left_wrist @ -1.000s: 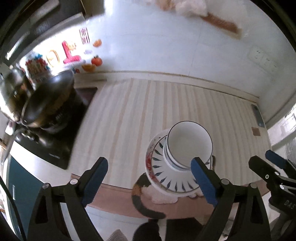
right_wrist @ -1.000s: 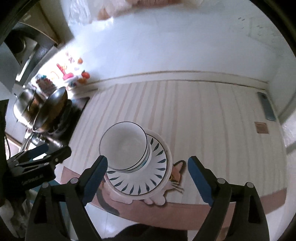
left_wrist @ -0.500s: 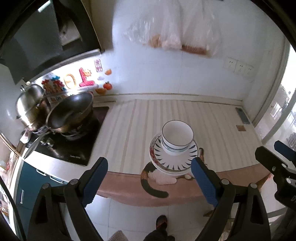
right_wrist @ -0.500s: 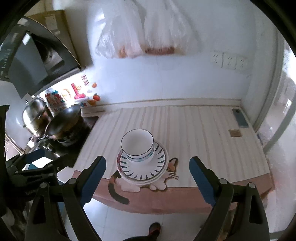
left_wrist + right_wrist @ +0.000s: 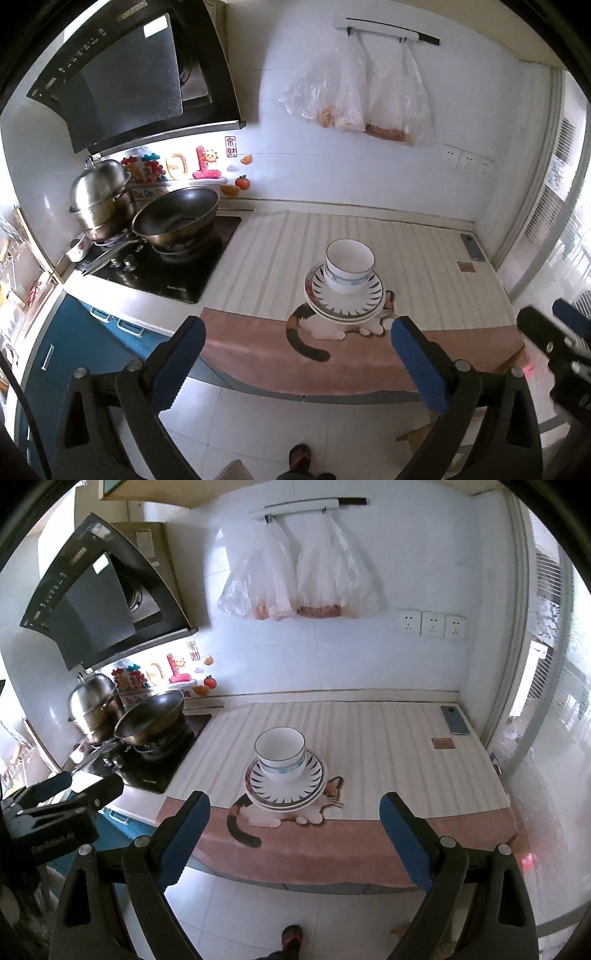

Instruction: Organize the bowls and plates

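A white bowl with a dark rim (image 5: 349, 266) (image 5: 280, 753) sits nested on top of a stack of plates (image 5: 345, 301) (image 5: 286, 786); the top plate has a black leaf pattern. The stack stands on the striped counter mat near the front edge, over a cat picture. My left gripper (image 5: 297, 358) is open and empty, held well back from the counter above the floor. My right gripper (image 5: 293, 830) is also open and empty, equally far back. Each gripper shows at the edge of the other's view.
A wok (image 5: 177, 218) and a steel pot (image 5: 101, 201) stand on the black hob (image 5: 155, 266) at the left. A phone (image 5: 454, 720) and a small brown square (image 5: 442, 743) lie at the counter's far right. Plastic bags (image 5: 295, 579) hang on the wall.
Both grippers have pulled back and up, away from the stack, which now looks much smaller. The bowl and plates stay where they were.
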Motion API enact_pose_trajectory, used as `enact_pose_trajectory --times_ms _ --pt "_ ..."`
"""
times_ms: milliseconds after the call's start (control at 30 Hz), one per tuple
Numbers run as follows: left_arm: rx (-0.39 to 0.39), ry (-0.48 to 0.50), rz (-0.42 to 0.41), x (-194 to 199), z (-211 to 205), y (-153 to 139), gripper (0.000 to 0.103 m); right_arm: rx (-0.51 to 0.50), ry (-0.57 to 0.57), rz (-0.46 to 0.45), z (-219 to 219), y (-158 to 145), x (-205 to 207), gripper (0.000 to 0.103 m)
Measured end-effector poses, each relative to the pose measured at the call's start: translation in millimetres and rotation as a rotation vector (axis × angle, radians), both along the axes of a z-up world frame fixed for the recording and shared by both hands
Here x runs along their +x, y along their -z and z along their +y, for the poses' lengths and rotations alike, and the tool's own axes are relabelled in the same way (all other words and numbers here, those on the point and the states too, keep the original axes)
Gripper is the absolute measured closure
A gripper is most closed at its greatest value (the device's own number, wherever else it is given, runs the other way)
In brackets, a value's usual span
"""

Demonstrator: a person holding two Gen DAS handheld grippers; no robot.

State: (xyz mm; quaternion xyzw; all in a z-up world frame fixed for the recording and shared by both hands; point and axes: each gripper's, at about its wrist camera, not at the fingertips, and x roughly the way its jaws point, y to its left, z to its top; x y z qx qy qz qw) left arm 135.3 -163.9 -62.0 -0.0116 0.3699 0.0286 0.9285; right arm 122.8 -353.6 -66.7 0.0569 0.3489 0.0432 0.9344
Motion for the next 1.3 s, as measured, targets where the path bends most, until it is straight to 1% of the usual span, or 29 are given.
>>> enact_pose_trajectory --times_ms 233,400,633,867,1300 --pt "0.021 0.009 -0.026 -25 2 -7 0.0 -0.006 0.021 -0.061 3 -20 -43 0.007" --pt "0.025 0.007 -0.048 -34 9 -13 0.0 -0.017 0.022 -0.083 11 -29 -50 0.007" --pt "0.01 0.009 -0.047 -38 23 -13 0.0 -0.014 0.03 -0.099 26 -35 -55 0.007" --pt "0.007 0.019 -0.04 -40 30 -10 0.0 -0.023 0.031 -0.1 40 -35 -56 0.007" --pt "-0.015 0.009 -0.059 -38 40 -15 0.0 -0.037 0.032 -0.096 46 -33 -52 0.007"
